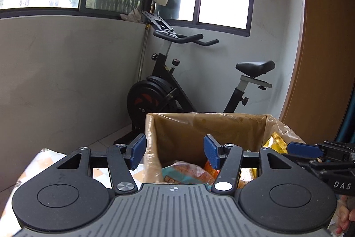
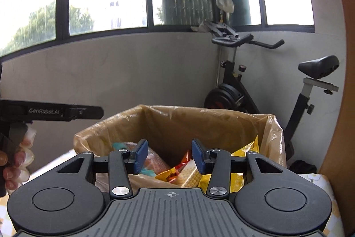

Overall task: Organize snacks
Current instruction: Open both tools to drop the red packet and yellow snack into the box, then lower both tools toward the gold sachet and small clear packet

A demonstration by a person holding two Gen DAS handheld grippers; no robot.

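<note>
Snack packs [image 2: 177, 172] sit inside bag-lined box [image 2: 271, 132] on the bench [image 2: 319, 179]. Left hand-held gripper [image 1: 175, 153] & right hand-held gripper [image 2: 169, 156] both w/ jaws apart, nothing between pads, hovering over box. Exercise bike [image 1: 168, 90] behind.

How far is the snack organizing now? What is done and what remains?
Done: several snack packets already lie inside the box lined with a brown plastic bag. In hand: nothing; the left gripper and right gripper both stand open and empty in front of the box. Left: no loose snacks show outside it, so little seems to remain.
</note>
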